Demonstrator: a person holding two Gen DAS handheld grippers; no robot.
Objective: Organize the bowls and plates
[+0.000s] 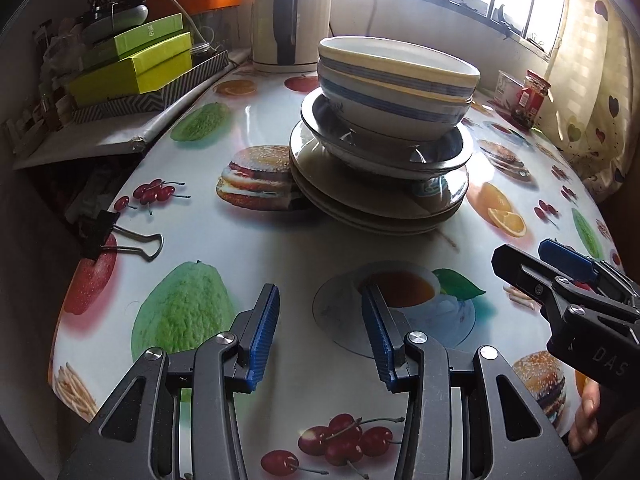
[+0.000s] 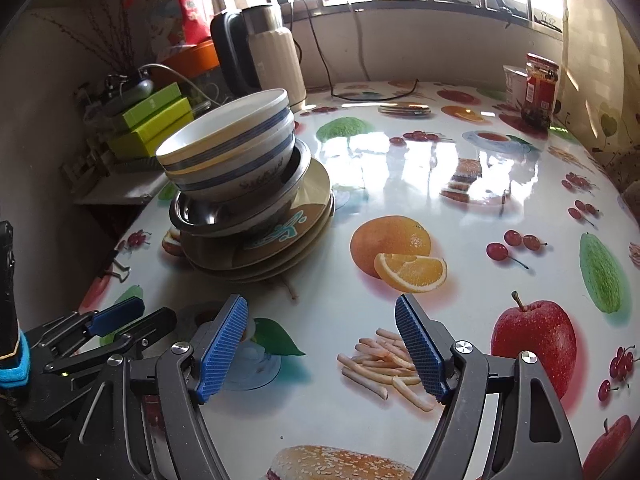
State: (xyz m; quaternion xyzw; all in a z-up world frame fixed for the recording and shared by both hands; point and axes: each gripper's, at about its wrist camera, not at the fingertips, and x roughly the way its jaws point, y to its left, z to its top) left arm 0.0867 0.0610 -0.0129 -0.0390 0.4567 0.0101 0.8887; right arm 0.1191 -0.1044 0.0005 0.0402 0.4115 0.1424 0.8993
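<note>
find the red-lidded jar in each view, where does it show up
Left wrist view: the jar stands far right of centre, at the table's far edge, right of the dish stack.
Right wrist view: the jar is upper right, against the far wall beside a white cup.
Shared landmark: the cream kettle behind the dish stack.

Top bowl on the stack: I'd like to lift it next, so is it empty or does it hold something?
Empty, as far as shows: the top bowl has a bare white inside in the left view; its bottom is hidden.
</note>
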